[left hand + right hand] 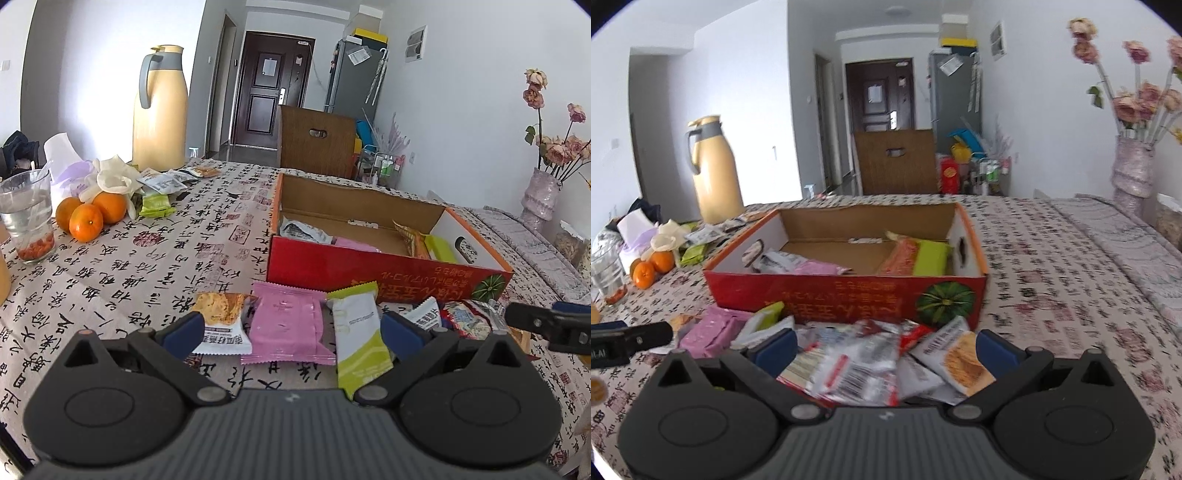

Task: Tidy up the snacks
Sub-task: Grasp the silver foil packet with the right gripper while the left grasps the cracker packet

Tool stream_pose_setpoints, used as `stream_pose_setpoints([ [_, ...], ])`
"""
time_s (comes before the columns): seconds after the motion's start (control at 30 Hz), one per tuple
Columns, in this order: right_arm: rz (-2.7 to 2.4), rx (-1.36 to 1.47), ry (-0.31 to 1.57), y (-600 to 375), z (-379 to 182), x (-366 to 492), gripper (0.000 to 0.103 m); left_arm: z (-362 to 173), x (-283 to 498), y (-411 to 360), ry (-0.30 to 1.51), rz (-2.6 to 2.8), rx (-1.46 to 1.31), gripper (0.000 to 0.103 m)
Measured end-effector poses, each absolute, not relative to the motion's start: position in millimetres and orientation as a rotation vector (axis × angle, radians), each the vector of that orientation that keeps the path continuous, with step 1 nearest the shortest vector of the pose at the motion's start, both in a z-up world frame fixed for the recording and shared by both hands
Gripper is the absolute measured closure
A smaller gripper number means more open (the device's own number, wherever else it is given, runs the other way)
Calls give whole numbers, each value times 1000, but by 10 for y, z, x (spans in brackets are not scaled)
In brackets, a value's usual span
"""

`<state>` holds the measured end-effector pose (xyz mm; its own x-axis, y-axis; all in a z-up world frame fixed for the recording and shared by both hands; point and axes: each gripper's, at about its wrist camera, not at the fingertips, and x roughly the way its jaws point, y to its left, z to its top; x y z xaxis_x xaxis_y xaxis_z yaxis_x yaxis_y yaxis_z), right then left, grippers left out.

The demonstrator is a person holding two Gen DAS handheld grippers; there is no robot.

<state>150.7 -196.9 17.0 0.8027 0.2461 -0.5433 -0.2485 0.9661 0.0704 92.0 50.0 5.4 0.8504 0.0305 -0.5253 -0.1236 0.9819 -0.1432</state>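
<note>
A red cardboard box with an open top (846, 291) sits in the middle of the table with the black-and-white writing cloth (122, 266). A few snack packs already lie inside it. More packs wait on the cloth just in front of the box.

The left gripper (291, 328) is spread wide and holds nothing. Between its blue fingers lie three packs side by side: a small white pack with a brown cookie picture (221, 317), a flat pink plastic pack (288, 325) and a long white and lime-green pack (358, 332).

The right gripper (886, 350) is wide apart too, with nothing gripped. It hangs over a messy pile of silver and red foil packs (849, 365) (this view is a bit blurry). A white pack with a yellow chips picture (956, 358) lies at the right side of the pile.

I think these packs are very light and soft. The plastic is smooth and may slip, and the snacks inside could crumble if squeezed hard. A good place to pinch is across the narrow middle, or on a flat crimped end.

The green pack is the long one. Its long way runs from the gripper toward the box, with the crimped top end nearest the box. The pink pack is almost square and lies flat, with its crimped ends pointing the same way.
</note>
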Motion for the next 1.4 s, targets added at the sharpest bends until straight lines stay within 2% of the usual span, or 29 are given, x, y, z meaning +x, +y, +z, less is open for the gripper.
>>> stream_pose_setpoints([
  [0.43, 198, -96, 766, -1596, -164, 2046, 2, -52, 1021, 727, 580, 112, -203, 0],
  [0.6, 225, -138, 789, -1513, -262, 2022, 22, -97, 1062, 746, 595, 115, -210, 0],
  [0.83, 234, -166, 769, -1507, -285, 1964, 33, -119, 1079, 743, 604, 120, -211, 0],
  [1.17, 259, -118, 698, -1654, -138, 1860, 64, -85, 1097, 768, 598, 136, -206, 0],
  [1.4, 268, -68, 650, -1766, -34, 1798, 70, -84, 1125, 839, 605, 173, -210, 0],
])
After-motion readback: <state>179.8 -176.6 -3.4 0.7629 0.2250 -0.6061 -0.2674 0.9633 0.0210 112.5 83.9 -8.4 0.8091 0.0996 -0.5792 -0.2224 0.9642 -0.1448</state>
